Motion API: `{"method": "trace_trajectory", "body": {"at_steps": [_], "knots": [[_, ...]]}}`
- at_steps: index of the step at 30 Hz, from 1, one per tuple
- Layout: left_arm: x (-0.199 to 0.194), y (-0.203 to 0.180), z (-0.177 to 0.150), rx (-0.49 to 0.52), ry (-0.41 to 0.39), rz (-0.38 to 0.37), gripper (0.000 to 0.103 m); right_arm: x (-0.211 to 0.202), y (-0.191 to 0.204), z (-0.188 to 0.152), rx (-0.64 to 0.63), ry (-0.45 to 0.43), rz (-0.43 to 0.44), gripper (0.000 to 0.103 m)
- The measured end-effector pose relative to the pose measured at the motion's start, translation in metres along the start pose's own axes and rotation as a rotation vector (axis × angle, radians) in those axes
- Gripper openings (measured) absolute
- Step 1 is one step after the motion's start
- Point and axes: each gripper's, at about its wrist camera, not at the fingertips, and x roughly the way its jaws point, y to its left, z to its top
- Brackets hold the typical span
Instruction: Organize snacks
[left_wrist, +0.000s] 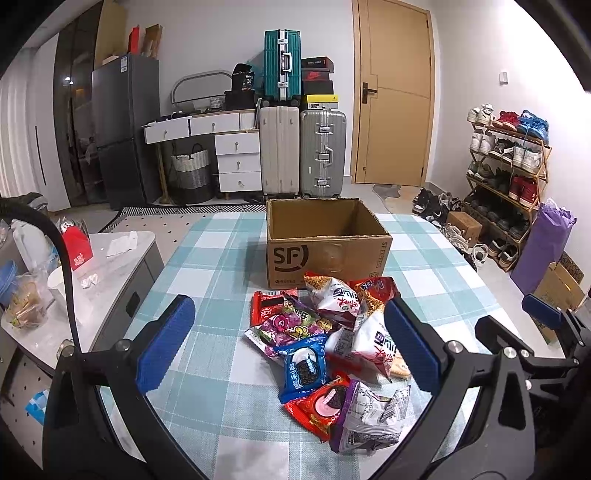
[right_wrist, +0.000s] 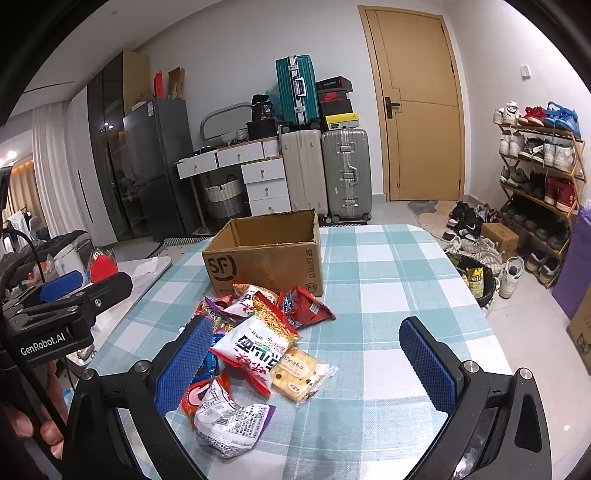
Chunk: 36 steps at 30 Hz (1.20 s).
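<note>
A pile of snack packets (left_wrist: 328, 343) lies on the checked tablecloth (left_wrist: 218, 258), just in front of an open, empty SF cardboard box (left_wrist: 325, 240). The pile holds a blue cookie packet (left_wrist: 304, 367), red packets, white noodle bags (right_wrist: 255, 343) and a clear cracker pack (right_wrist: 299, 371). My left gripper (left_wrist: 291, 341) is open and empty, hovering over the near side of the pile. My right gripper (right_wrist: 314, 363) is open and empty, hovering over the pile's right side. The box also shows in the right wrist view (right_wrist: 266, 254).
A marble side table (left_wrist: 110, 266) with cups and bags stands left of the table. Suitcases (left_wrist: 303, 151), a drawer unit and a door are behind. A shoe rack (left_wrist: 509, 158) and a bin (right_wrist: 476, 280) stand at the right.
</note>
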Motion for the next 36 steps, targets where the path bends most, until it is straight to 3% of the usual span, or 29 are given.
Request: {"method": "trace_trajectory", "body": {"at_steps": [8, 14, 22, 25, 31, 36], "knots": [[0.002, 0.005, -0.005, -0.011, 0.015, -0.003, 0.102, 0.003, -0.003, -0.004, 0.018, 0.018, 0.02, 0.103], [0.005, 0.006, -0.007, -0.009, 0.021, 0.0, 0.102, 0.003, -0.004, -0.007, 0.026, 0.011, 0.098, 0.103], [0.009, 0.007, -0.01, -0.011, 0.032, -0.002, 0.102, 0.004, -0.001, -0.01, 0.021, 0.013, 0.083, 0.103], [0.013, 0.012, -0.013, -0.023, 0.047, 0.001, 0.102, 0.012, -0.002, -0.018, 0.032, 0.052, 0.103, 0.103], [0.026, 0.025, -0.02, -0.054, 0.086, -0.003, 0.102, 0.043, 0.004, -0.047, 0.059, 0.202, 0.281, 0.103], [0.034, 0.037, -0.029, -0.06, 0.104, 0.022, 0.102, 0.063, 0.014, -0.068, 0.084, 0.287, 0.345, 0.103]]}}
